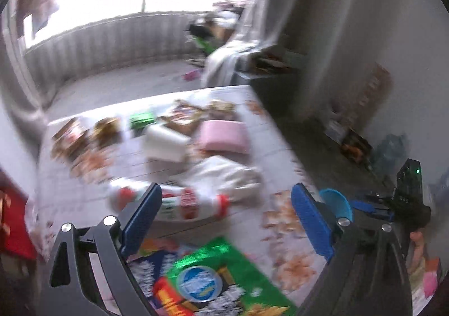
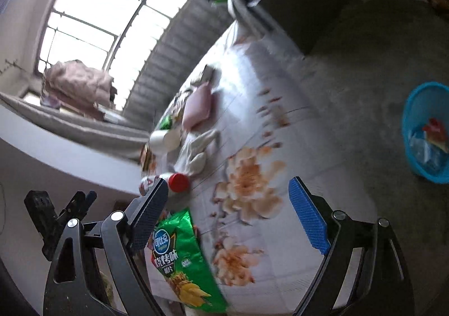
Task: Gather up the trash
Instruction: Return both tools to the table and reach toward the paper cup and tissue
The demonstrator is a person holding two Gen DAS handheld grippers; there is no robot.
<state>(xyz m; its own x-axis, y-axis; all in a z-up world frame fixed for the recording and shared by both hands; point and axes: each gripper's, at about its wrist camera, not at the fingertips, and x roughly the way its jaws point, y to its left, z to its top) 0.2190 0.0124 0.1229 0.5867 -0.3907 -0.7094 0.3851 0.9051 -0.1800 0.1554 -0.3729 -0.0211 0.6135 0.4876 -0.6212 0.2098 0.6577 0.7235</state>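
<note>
A green snack bag (image 1: 202,279) lies on the flowered tablecloth (image 1: 289,259), right below my open, empty left gripper (image 1: 224,220). Beyond it lies a plastic bottle with a red cap (image 1: 179,202), then a crumpled white bag (image 1: 224,175), a white cup (image 1: 165,143) and a pink pack (image 1: 223,136). In the right wrist view my right gripper (image 2: 228,215) is open and empty above the table edge, with the green bag (image 2: 179,257) at its left finger and the bottle's red cap (image 2: 178,182) just beyond. A blue trash basket (image 2: 428,130) holding wrappers stands on the floor to the right.
Several more wrappers (image 1: 81,139) lie at the table's far side. The blue basket (image 1: 336,202) shows past my left gripper's right finger, near the other gripper (image 1: 407,198). A curtain (image 1: 280,21), clutter and a window wall stand beyond. Both views are motion-blurred.
</note>
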